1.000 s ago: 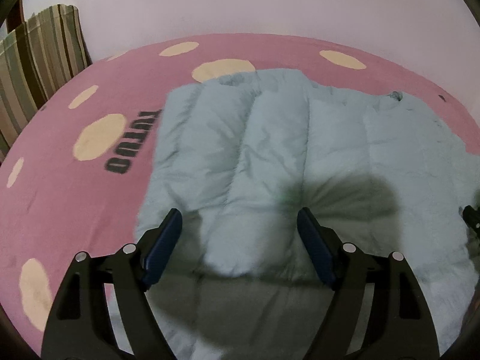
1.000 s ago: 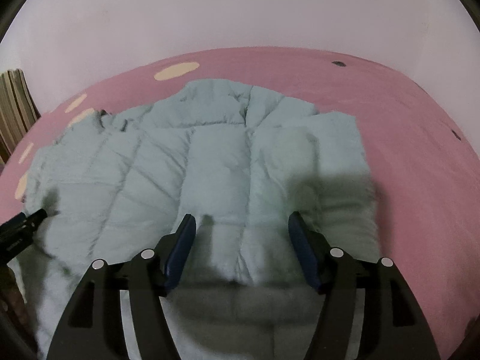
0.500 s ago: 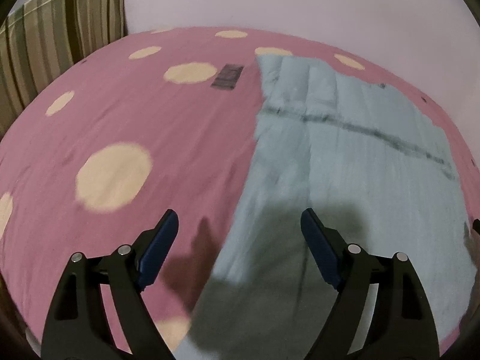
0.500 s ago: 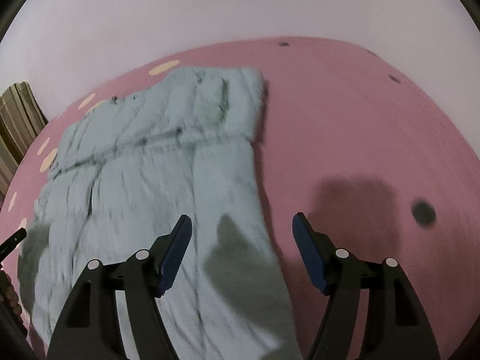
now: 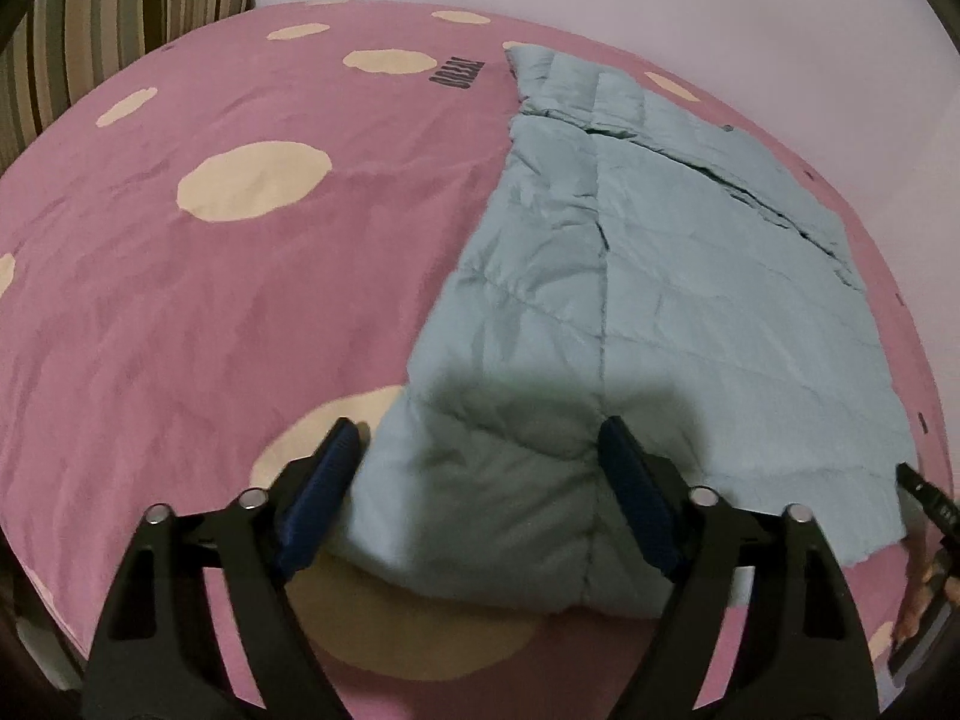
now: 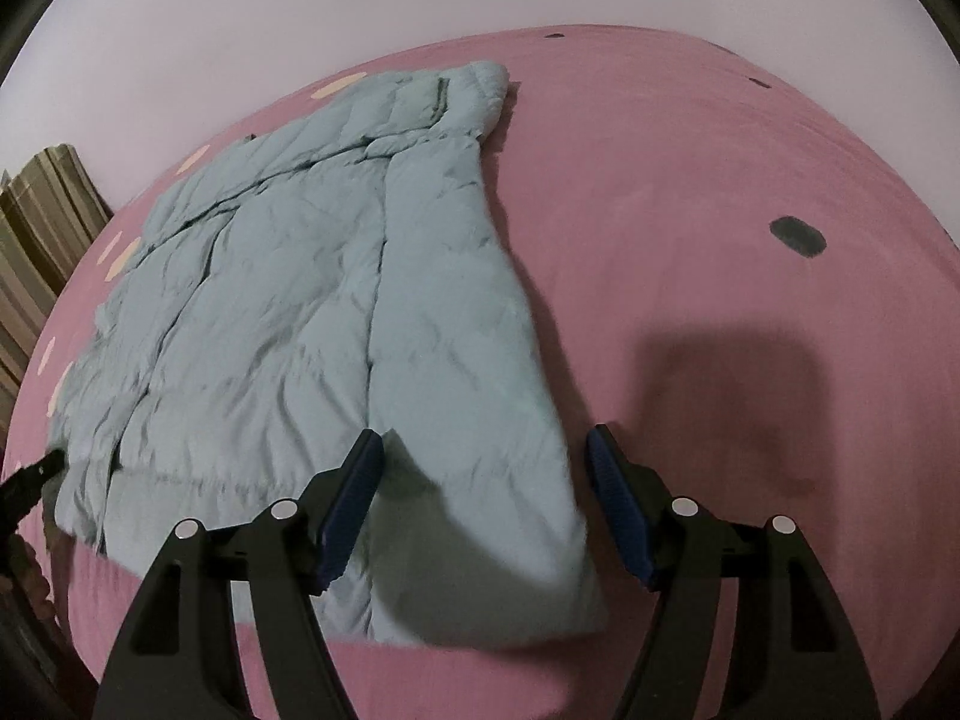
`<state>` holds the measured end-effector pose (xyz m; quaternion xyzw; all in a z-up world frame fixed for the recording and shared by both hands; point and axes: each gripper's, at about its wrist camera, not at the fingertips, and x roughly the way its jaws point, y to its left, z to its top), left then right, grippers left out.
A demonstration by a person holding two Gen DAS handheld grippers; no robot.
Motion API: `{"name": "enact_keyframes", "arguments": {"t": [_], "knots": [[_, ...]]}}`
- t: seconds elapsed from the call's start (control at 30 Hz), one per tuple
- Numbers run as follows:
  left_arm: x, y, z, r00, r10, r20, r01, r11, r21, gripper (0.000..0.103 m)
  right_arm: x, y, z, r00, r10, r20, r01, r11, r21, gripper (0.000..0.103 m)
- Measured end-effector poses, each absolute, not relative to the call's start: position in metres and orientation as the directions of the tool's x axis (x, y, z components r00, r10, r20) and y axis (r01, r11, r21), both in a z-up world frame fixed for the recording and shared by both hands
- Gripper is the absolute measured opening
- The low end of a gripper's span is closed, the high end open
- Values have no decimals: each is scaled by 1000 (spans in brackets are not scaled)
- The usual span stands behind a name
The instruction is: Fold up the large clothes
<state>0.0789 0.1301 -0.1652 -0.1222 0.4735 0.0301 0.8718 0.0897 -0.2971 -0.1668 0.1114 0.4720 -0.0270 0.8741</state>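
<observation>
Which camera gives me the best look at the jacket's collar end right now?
The right wrist view: the jacket lies nearly whole there, its puffy collar end clear at the far edge. The left wrist view shows that end narrower and foreshortened.

The jacket (image 5: 660, 276) lies spread flat on the bed (image 5: 210, 312), its collar end at the far side toward the wall (image 6: 300, 12). The left gripper (image 5: 474, 498) hangs over the jacket's near left corner, the right gripper (image 6: 486, 504) over its near right corner. A striped cushion (image 5: 120, 18) stands at the bed's far left.
</observation>
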Motion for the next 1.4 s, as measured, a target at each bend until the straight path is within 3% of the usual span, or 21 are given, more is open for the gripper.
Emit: {"name": "enact_keyframes", "arguments": {"t": [0.03, 0.17, 0.23, 0.3, 0.4, 0.67, 1.0, 1.4], "knots": [[77, 130, -165, 552, -71, -831, -164, 968, -192, 67, 88, -296, -167, 552, 59, -832, 150, 974, 169, 67], [75, 129, -163, 557, -97, -825, -160, 962, -221, 46, 77, -291, -167, 551, 63, -832, 138, 976, 166, 44], [72, 129, -163, 560, -114, -821, -154, 959, -239, 27, 73, -289, -167, 549, 81, -832, 129, 975, 180, 34], [69, 127, -161, 569, -115, -814, -151, 959, -240, 18, 70, -288, -165, 550, 106, -828, 117, 972, 202, 21], [67, 124, -153, 592, -125, -796, -143, 956, -257, 9, 66, -289, -162, 561, 145, -815, 113, 962, 250, 11], [79, 128, -96, 686, -139, -714, -132, 941, -311, 6, 71, -297, -115, 652, 217, -726, 92, 929, 360, 7], [167, 120, -47, 738, -105, -666, -119, 952, -282, 6, 153, -312, -75, 726, 250, -640, 89, 889, 449, 7], [307, 111, -70, 700, -46, -712, -154, 965, -214, 6, 282, -321, -90, 707, 225, -671, 134, 889, 438, 7]]}}
